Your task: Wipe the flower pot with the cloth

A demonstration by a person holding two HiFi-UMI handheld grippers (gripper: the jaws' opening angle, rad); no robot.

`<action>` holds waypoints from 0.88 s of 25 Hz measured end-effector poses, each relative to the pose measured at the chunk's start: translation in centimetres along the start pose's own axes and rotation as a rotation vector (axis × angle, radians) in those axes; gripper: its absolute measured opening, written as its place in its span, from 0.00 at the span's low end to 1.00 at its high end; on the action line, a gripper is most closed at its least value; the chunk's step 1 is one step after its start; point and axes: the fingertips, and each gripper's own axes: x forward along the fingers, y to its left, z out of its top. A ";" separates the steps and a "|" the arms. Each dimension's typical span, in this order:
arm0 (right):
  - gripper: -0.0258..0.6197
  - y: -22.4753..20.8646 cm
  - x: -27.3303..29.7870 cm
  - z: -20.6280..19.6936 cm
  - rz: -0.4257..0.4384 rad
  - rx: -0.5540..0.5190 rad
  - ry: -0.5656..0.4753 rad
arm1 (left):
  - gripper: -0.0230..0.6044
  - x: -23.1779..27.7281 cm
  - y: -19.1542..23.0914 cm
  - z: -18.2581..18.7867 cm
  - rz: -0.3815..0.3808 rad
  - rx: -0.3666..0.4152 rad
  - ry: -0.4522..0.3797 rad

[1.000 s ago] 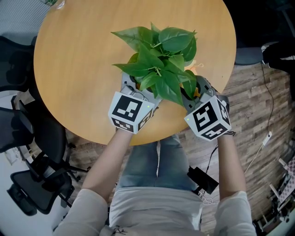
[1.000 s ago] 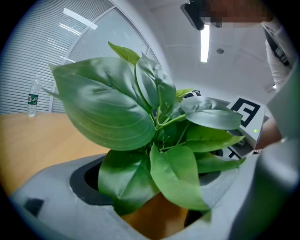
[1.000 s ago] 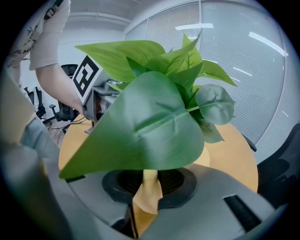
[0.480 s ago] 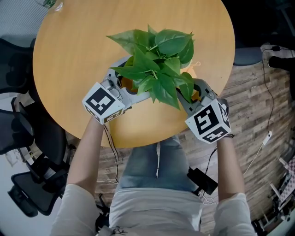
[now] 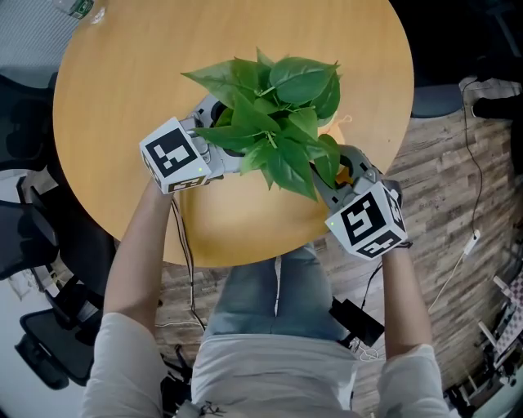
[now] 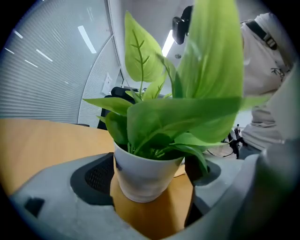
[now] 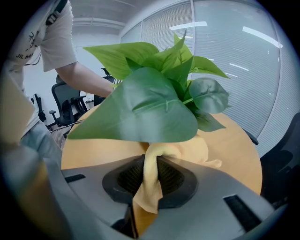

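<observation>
A leafy green plant (image 5: 274, 106) stands in a white flower pot (image 6: 140, 176) on the round wooden table (image 5: 122, 73). My left gripper (image 5: 222, 135) reaches in from the pot's left side. In the left gripper view its jaws stand on either side of the pot and hold it near the rim. My right gripper (image 5: 335, 167) is at the pot's front right, shut on a yellow cloth (image 7: 152, 183). The cloth runs up from the pads and bunches under the leaves against the pot. The leaves hide most of the pot in the head view.
The table's front edge lies just under both grippers. Dark office chairs (image 5: 49, 326) stand on the floor at the left. A black device (image 5: 358, 320) and cables lie on the wood floor at the right. A small object (image 5: 88, 8) sits at the table's far left edge.
My left gripper has swung from the pot's front round to its left side. The plant has shifted and turned slightly left. The right gripper with the cloth has stayed almost in place.
</observation>
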 end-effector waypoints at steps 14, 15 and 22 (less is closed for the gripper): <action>0.14 -5.9 0.0 0.7 -0.088 0.025 0.037 | 0.78 0.2 -0.1 -0.1 0.037 -0.015 -0.017; 0.14 -5.7 0.4 1.0 -0.086 0.001 0.048 | 0.78 0.2 -0.1 -0.2 0.045 -0.018 -0.019; 0.13 -5.3 0.9 1.4 -0.101 -0.056 0.075 | 0.78 0.2 0.1 -0.6 0.100 -0.034 -0.016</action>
